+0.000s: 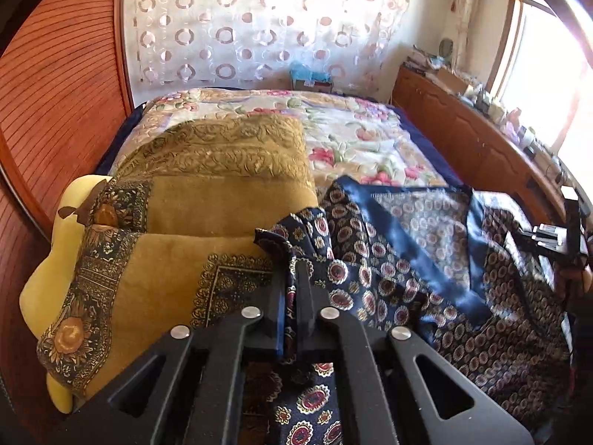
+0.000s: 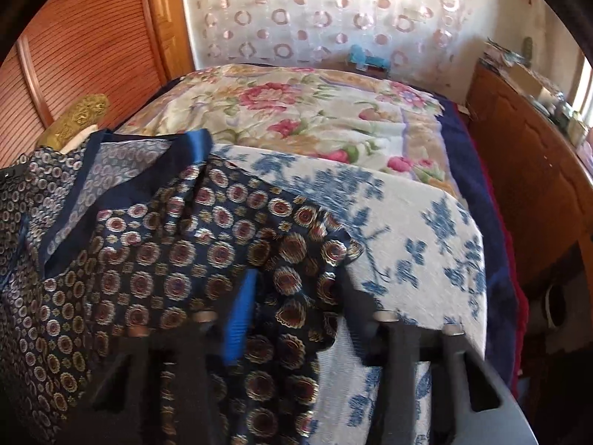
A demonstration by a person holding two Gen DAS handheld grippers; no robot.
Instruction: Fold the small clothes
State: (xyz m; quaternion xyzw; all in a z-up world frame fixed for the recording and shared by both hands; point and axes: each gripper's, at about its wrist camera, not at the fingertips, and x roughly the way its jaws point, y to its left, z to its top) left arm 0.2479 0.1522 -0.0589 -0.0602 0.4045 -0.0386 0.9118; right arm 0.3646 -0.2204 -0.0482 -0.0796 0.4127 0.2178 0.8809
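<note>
Both grippers tilt down over the bed; the left gripper pinches the silky navy patterned garment, the right gripper, draped in its folds, also clamps it

Left gripper: matte black linkage arms, four silver pivot pins. Right gripper: same black frame, blurred.

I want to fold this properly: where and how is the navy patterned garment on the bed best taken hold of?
Grip the navy patterned garment at its near edge, one corner in each gripper, coming in from the near side of the bed, angled down. The cloth is thin and lies loosely rumpled, so only an edge offers a pinch. The left gripper is shut on one near fold; the right gripper appears shut on another.
</note>
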